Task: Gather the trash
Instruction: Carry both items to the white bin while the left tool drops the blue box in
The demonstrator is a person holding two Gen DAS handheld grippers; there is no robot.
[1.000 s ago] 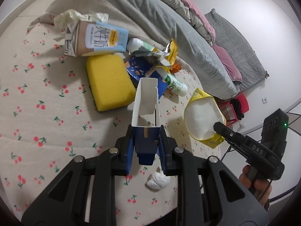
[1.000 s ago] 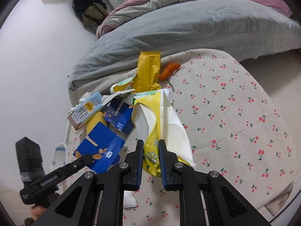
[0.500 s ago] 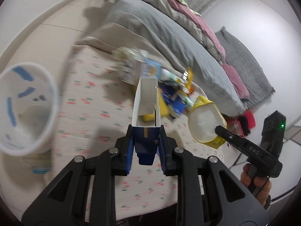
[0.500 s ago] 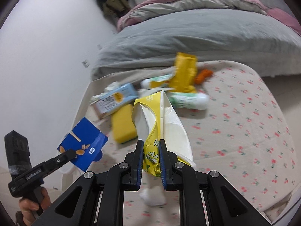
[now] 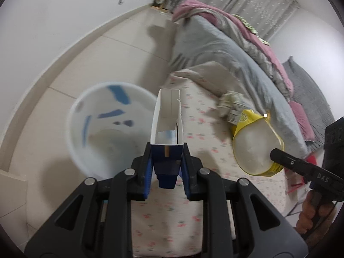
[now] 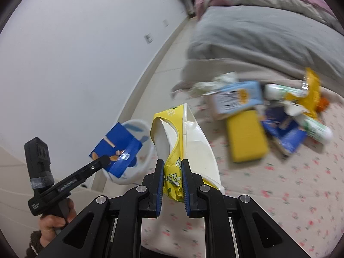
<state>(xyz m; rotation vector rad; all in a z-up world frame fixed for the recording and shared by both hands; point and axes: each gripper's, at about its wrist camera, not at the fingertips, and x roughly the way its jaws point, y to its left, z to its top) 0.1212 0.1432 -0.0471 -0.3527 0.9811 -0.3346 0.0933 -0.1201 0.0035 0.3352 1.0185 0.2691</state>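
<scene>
The left gripper (image 5: 167, 167) is clamping an opened blue carton (image 5: 166, 126), its hollow white inside showing, over the rim of the white bin (image 5: 86, 150) standing on the floor off the bed's edge. The right gripper (image 6: 172, 185) is pinching a yellow bag (image 6: 185, 142) above the cherry-print bedspread (image 6: 290, 182). Blur hides what the bin contains.

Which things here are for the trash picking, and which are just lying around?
For the job:
- blue carton in the left gripper
- yellow bag in the right gripper
- white bin
- litter pile on the cherry cloth

Just there:
- grey bedding
- pink blanket
</scene>
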